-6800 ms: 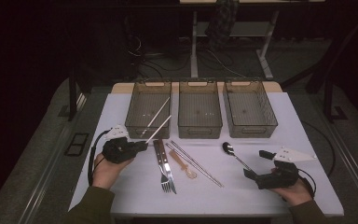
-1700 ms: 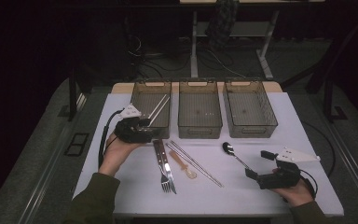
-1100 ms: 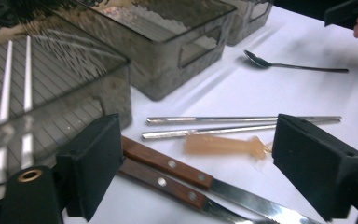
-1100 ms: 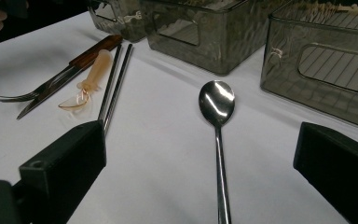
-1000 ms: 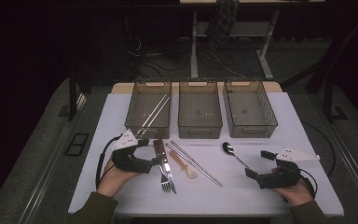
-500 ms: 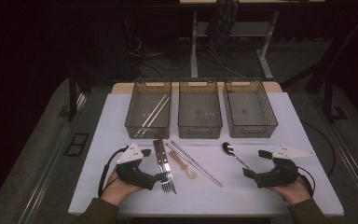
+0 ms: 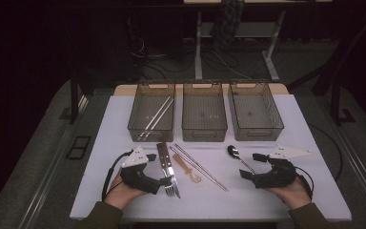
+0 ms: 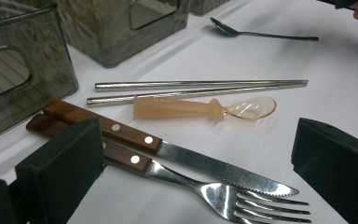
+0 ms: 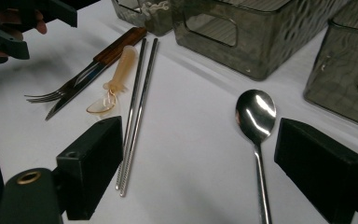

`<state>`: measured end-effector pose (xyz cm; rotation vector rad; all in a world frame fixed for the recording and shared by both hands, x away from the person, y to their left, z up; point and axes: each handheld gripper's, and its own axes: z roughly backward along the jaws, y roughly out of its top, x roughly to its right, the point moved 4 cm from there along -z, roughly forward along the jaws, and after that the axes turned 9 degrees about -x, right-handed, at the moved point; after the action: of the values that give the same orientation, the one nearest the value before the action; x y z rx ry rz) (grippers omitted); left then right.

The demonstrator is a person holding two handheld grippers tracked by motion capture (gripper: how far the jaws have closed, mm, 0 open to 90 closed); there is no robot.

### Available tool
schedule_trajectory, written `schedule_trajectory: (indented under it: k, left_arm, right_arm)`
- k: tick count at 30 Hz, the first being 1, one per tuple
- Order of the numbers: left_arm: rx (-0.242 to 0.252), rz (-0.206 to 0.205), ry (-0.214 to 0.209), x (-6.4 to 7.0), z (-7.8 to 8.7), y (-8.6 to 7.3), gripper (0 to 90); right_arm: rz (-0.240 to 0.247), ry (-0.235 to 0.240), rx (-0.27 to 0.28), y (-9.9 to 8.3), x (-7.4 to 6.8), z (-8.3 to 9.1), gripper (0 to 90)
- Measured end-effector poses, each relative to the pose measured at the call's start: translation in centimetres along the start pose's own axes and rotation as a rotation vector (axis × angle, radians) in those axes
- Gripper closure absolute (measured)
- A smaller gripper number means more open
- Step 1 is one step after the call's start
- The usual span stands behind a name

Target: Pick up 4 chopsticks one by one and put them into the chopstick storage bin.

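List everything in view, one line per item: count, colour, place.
Bins: three, smoky clear, in a row at the table's far side.
Chopsticks in bin: one pair, silver, left bin.
Chopsticks on table: one pair, silver, centre.
Knife: one, wooden handle, beside the fork.
Fork: one, wooden handle, nearest the left gripper.
Plastic spoon: one, clear amber, against the table chopsticks.
Metal spoon: one, silver, ahead of the right gripper.
Table: one, white.
Left gripper: black, jaws open.
Right gripper: black, jaws open.
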<state>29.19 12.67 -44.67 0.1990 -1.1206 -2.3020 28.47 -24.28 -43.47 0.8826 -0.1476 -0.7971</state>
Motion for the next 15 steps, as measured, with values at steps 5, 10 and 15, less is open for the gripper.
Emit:
schedule_trajectory:
  k: [5, 10, 15]
  left_arm:
    - [-0.006, -0.007, 0.0, 0.2, -0.1, 0.1, 0.6]
    - [-0.011, -0.012, -0.007, 0.3, -0.2, 0.1, 0.1]
    - [-0.017, -0.017, -0.013, 0.3, -0.2, 0.1, 0.1]
  right_arm:
    - [0.004, 0.008, -0.019, 0.5, -0.3, -0.6, 21.4]
    - [0.015, 0.032, -0.045, 1.2, -1.0, -1.6, 27.4]
    - [0.034, 0.048, -0.071, 2.0, -1.7, -2.8, 35.0]
